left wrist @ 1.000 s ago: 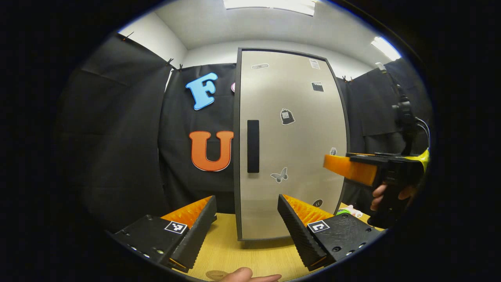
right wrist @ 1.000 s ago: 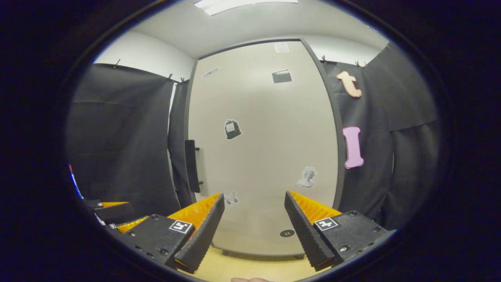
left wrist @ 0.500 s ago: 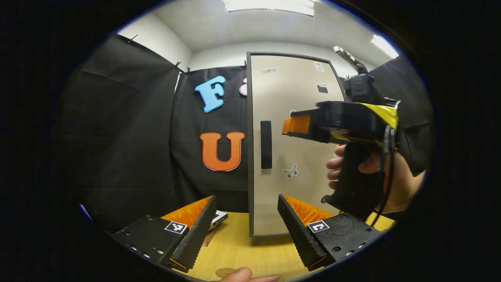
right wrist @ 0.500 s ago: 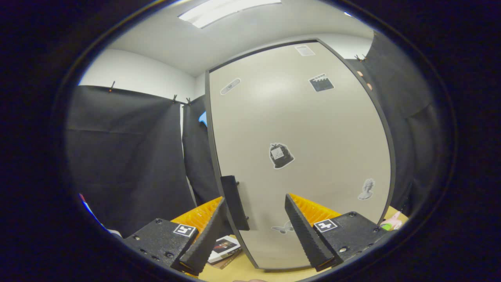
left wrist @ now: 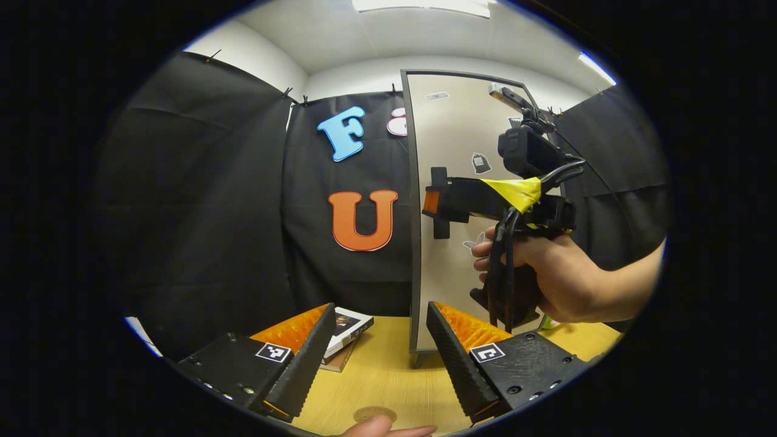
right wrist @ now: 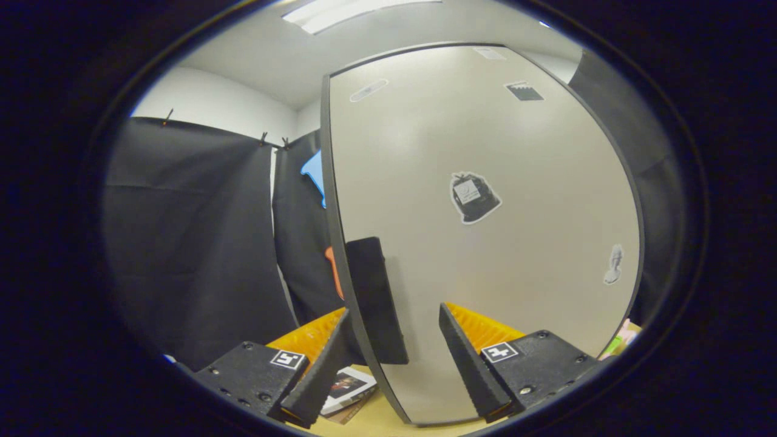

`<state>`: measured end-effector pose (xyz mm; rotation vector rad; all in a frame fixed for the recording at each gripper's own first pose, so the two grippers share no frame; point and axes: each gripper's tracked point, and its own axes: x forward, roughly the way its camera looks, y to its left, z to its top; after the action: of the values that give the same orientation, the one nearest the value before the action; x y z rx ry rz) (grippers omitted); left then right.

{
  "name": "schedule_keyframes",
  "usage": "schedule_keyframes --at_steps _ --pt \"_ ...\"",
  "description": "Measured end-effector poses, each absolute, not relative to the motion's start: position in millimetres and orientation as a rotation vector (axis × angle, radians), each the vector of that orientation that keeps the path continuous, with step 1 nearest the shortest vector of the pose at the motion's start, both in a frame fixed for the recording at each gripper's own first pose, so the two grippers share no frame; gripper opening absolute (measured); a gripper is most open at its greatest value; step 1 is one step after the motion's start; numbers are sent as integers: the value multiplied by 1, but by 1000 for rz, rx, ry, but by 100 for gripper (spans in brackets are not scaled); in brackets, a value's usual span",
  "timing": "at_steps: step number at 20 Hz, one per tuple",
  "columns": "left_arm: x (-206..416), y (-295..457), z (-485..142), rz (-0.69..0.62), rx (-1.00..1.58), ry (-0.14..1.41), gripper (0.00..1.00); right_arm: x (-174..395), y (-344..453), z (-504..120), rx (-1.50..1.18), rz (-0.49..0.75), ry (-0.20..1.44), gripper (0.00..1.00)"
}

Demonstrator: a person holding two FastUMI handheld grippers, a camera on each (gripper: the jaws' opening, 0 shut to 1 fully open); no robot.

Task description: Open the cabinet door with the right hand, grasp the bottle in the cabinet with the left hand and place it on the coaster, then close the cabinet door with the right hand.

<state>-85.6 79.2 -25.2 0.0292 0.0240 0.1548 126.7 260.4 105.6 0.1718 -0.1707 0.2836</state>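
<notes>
The beige cabinet door (left wrist: 452,261) stands shut, with stickers on it and a black vertical handle (left wrist: 439,182) near its left edge. In the left gripper view a hand holds my right gripper (left wrist: 430,202) up at that handle. In the right gripper view the door (right wrist: 485,255) is very close and the handle (right wrist: 375,300) lies between the spread fingers of my right gripper (right wrist: 391,358), which is open. My left gripper (left wrist: 379,346) hangs open over the wooden table, holding nothing. A round brown coaster (left wrist: 375,414) lies just below it. Whatever is inside the cabinet is hidden.
A book (left wrist: 347,328) lies on the wooden table (left wrist: 388,376) left of the cabinet's foot, seen also as the book (right wrist: 349,385) under the right gripper. Black cloth walls close in the left, back and right. A fingertip (left wrist: 382,428) shows at the bottom edge.
My right gripper has swung left and risen to the door handle, which now sits between its fingers. The left gripper view has shifted left, bringing the book and coaster into sight.
</notes>
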Motion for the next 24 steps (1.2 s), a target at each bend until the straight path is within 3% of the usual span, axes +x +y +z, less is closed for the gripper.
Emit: schedule_keyframes --at_steps 1,5,6,7,9,10,15,16,24 --pt "-86 79 -27 152 31 31 91 135 263 99 178 290 -144 87" --pt "-86 81 -30 142 49 33 92 130 281 98 144 357 -208 66" --pt "-85 82 -33 140 48 38 92 127 276 96 129 336 -227 67" --pt "-84 83 -35 141 44 45 92 128 271 102 108 318 -246 61" --pt "-82 85 -42 140 31 63 92 129 271 108 86 314 -280 32" --pt "-82 84 -44 138 23 70 92 129 271 107 75 317 -276 29" --pt "-76 79 -46 121 11 77 92 129 270 108 75 317 -255 27" --pt "-75 78 -45 115 12 74 92 126 271 108 70 318 -255 21" --pt "-79 102 -60 149 -22 94 92 90 267 98 -26 381 -203 18"
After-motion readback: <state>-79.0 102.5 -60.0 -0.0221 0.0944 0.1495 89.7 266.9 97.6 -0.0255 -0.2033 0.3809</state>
